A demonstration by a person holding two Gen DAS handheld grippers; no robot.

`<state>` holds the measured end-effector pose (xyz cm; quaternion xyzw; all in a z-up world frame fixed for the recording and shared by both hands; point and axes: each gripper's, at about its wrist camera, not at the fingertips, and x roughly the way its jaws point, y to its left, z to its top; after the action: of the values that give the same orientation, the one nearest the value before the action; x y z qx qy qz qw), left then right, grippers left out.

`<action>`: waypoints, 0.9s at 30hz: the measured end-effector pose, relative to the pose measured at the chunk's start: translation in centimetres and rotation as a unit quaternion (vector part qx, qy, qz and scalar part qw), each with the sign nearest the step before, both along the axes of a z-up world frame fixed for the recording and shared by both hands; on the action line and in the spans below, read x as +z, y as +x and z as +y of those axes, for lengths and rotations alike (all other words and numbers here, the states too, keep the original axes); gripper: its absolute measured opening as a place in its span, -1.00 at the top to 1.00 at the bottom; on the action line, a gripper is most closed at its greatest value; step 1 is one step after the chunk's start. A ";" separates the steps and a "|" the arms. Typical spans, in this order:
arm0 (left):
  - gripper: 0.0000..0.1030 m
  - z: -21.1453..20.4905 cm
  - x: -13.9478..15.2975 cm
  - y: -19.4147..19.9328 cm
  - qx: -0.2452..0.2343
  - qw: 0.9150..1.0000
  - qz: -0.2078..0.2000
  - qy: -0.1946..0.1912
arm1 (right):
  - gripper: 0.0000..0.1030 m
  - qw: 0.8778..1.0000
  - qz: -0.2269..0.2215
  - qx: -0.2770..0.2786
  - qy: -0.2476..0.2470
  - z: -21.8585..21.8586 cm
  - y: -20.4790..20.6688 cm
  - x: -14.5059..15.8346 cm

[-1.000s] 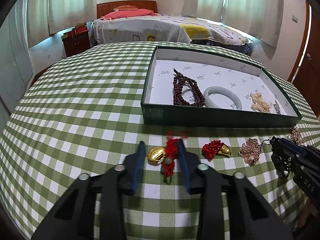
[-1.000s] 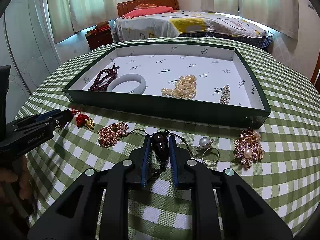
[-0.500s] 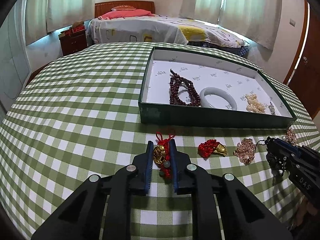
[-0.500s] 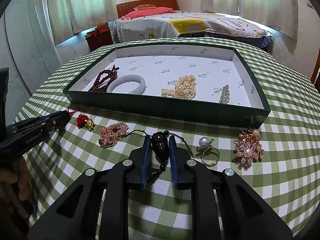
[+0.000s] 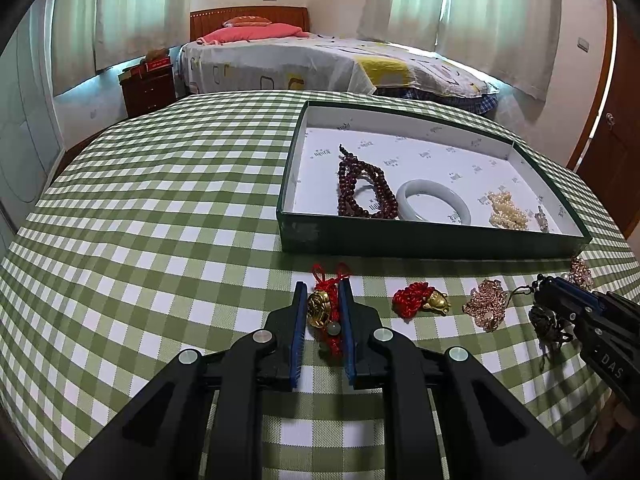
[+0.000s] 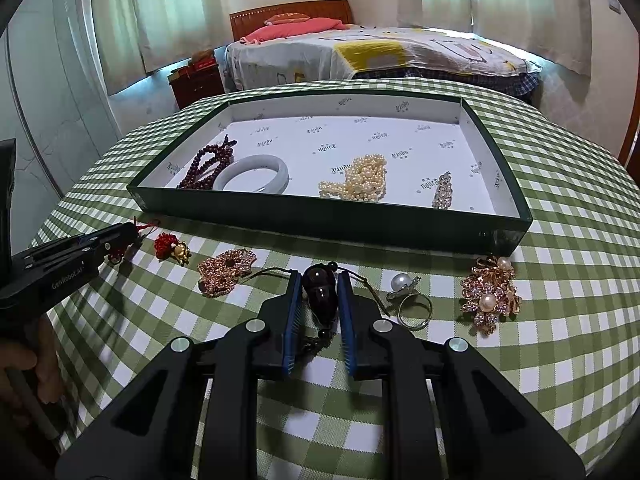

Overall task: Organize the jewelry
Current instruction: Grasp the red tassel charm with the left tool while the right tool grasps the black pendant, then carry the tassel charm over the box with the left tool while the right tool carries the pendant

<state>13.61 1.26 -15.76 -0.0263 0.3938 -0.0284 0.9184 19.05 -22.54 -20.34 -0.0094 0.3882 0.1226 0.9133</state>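
Both tools share one build: the left gripper (image 5: 323,300) and the right gripper (image 6: 319,288) are matte black plastic, each with two angular arms, four round silver screw heads and flat fingers faced with ribbed blue pads (image 6: 347,320). White lettering marks their sides, "GenRobot.AI" on the left gripper and a partly hidden "DAS" on the right. Below the left gripper's body, bare skin of the left hand (image 6: 28,372) shows.
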 end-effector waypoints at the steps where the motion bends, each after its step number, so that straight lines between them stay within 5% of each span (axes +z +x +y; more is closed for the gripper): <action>1: 0.68 0.0 0.0 0.0 0.001 1.000 -0.001 0.000 | 0.65 1.000 -0.001 0.000 -0.001 0.0 0.0 0.1; 27: 0.68 -0.8 4.9 -2.1 -0.011 0.998 -0.054 -0.015 | 0.65 0.998 -0.070 0.001 0.007 0.1 -2.7 5.9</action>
<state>11.52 0.47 -10.81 -0.0344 0.3436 -0.0458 0.9374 16.37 -22.49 -14.44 -0.0115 0.3223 0.1252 0.9383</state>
